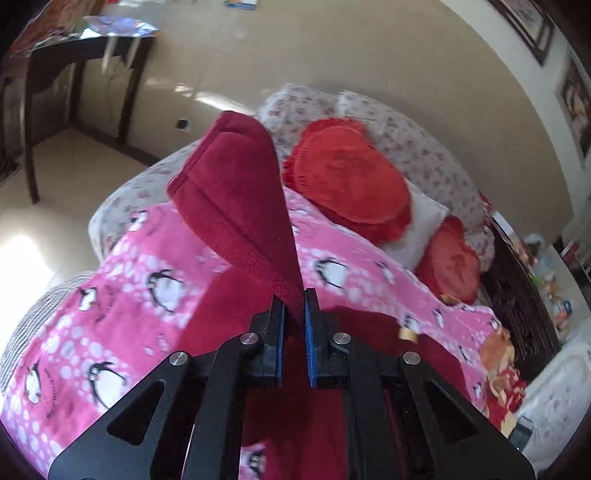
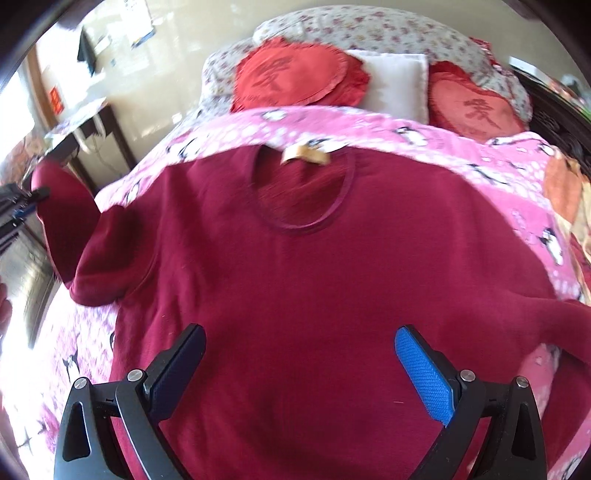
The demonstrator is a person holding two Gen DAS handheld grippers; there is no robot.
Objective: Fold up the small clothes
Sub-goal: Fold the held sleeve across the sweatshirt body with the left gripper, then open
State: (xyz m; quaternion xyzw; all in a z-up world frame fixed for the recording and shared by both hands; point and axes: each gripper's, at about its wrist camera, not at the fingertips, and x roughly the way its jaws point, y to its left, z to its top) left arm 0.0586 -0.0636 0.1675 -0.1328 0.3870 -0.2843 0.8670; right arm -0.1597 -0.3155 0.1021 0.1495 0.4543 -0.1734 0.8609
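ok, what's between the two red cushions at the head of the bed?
A white pillow sits between the round red cushion and the heart-shaped red cushion, touching both. The right wrist view shows it best.

I look over a bed (image 2: 258,26) spread with a pink penguin blanket (image 1: 110,295). At its head lie two red round cushions (image 2: 295,77), a white pillow (image 2: 395,81) between them, on floral bedding. Cream walls (image 1: 369,48) shine with sunlight. A dark wooden table (image 1: 92,48) stands by the wall beside the bed; framed pictures (image 1: 528,22) hang on the opposite side. The pale floor (image 1: 48,177) glares bright.
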